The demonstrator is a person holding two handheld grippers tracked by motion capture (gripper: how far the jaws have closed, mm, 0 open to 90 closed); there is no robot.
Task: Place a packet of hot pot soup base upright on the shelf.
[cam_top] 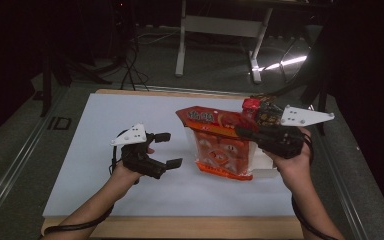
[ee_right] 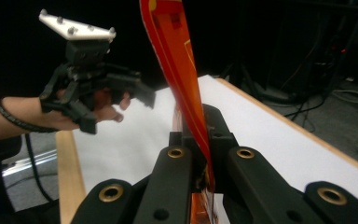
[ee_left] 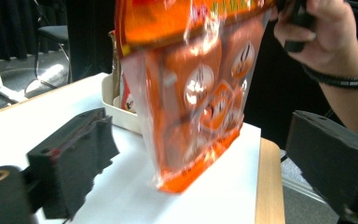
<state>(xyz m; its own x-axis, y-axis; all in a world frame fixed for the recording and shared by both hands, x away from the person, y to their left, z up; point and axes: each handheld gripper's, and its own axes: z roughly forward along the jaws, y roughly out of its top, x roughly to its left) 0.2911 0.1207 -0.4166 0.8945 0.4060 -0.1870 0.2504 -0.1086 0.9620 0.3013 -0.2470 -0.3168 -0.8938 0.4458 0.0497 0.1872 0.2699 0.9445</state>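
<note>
Right of centre on the white table [cam_top: 130, 190], the right gripper [cam_top: 245, 132] has its jaws pinched flat on the top seam of the orange snack bag [cam_top: 221, 145]. Bag hangs upright, bottom edge at or just off the table; can't tell which. A shallow white tray [ee_left: 121, 111] with other packets sits just behind it.

Left gripper [cam_top: 168, 149] is wide open, empty, near the bag's left side but clear of it. From its own view the bag sits between its two pads [ee_left: 74, 158] with room either side.

Looks like a lift or handover step, bag held by one end only. Next move probably: bring the left gripper in level and close on the bag's lower body or side edge. Film is slick and crinkly, so grip a seam rather than the puffed middle.
</note>
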